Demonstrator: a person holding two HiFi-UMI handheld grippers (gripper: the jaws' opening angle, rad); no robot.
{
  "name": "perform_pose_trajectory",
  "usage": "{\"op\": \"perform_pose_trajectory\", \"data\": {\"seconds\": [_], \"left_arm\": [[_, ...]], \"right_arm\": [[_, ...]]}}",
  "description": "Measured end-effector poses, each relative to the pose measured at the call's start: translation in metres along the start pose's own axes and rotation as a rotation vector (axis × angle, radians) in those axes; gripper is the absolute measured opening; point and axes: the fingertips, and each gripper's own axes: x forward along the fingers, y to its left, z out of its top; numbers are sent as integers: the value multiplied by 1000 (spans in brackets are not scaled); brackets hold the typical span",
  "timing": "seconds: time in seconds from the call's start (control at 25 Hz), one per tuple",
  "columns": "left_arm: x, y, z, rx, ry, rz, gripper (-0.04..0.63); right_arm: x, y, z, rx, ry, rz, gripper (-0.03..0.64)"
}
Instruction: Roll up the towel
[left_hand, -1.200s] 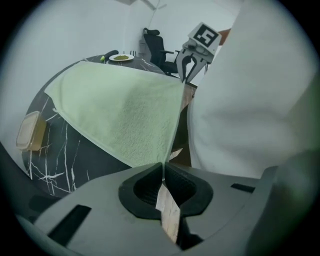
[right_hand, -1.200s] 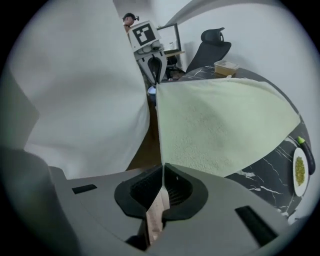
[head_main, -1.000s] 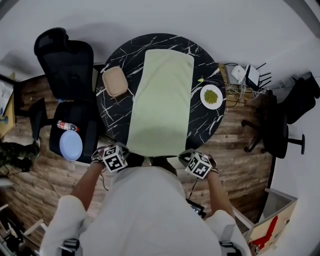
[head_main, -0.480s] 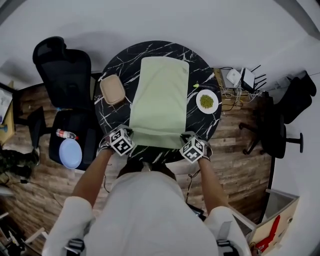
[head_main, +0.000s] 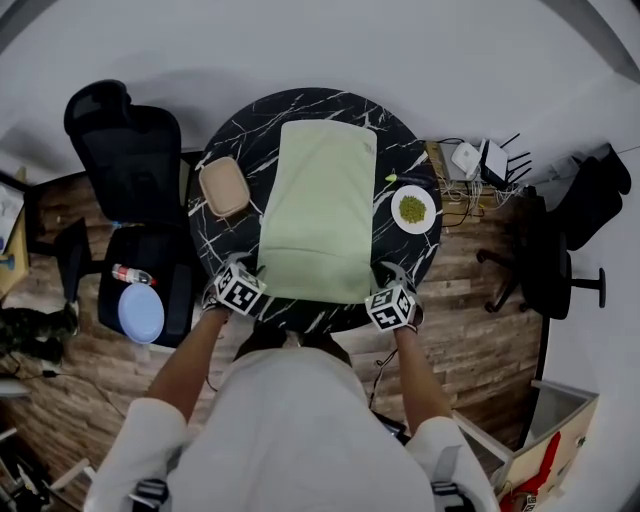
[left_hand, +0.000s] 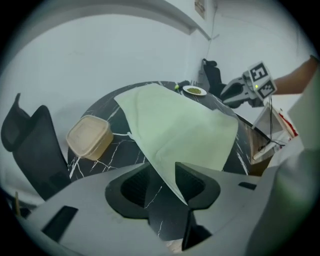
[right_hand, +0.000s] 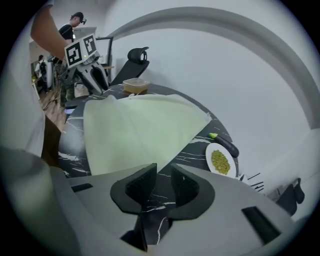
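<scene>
Left gripper view has the left gripper (left_hand: 160, 169) with its jaws well apart. The near left corner of the towel (left_hand: 180, 125) lies in the gap, close along the right-hand jaw, and is not pinched. Right gripper view shows the right gripper (right_hand: 162, 170) with a narrower gap, the table (right_hand: 200, 145) dark through it. The towel's near right corner sits at the jaw tips, but I cannot tell whether it reaches inside.

In the head view both grippers sit at the table's near rim, one at each near corner of the cloth and about equally close to it. The towel is spread across the middle of the table with its long axis running straight away from the person, so its near short edge spans from gripper to gripper.

A roll would likely start at that edge and travel away along the length. Both jaws would have to close on their corners first, and evenly, or the roll may skew.

Farther off, a box (head_main: 225, 187) lies left of the towel and a plate (head_main: 412, 208) right, both apart from it.
</scene>
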Motion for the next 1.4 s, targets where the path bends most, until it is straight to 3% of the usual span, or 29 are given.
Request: {"op": "perform_pose_trajectory", "data": {"seconds": [0.08,0.16,0.24,0.36,0.44,0.52,0.72,0.84,0.96,1.08,1.24,1.4], "left_arm": [[-6,7,-2,-51,-13,16,149],[-12,-3,-10,-28,-5,-21,150],[-19,-26,-20,113,15,-79,153],[-20,-62,-41,403,64,-140,164],[-15,-75,-46,496,70,-157,164],[-7,-78,-45,528,78,-154,166],[9,-75,-72,538,208,-182,167],[8,-73,-77,498,205,-168,50],[8,-71,-79,462,202,-144,26],[5,-71,-79,443,200,-138,20],[-8,-75,-85,425,211,-175,15],[-34,-95,-106,432,256,-271,15]], "right_arm": [[-7,-1,5,14,-33,2,67],[-16,16,8,-47,-62,75,66],[-26,44,2,-187,-62,167,66],[-32,82,-22,-369,-18,261,73],[-29,97,-37,-399,13,290,87],[-23,102,-45,-399,37,301,104],[-6,108,-60,-394,102,327,126],[0,103,-60,-374,113,302,96],[0,101,-56,-394,101,284,18],[-6,103,-54,-390,85,301,9],[-24,113,-55,-394,82,367,8],[-52,138,-68,-383,139,521,8]]}}
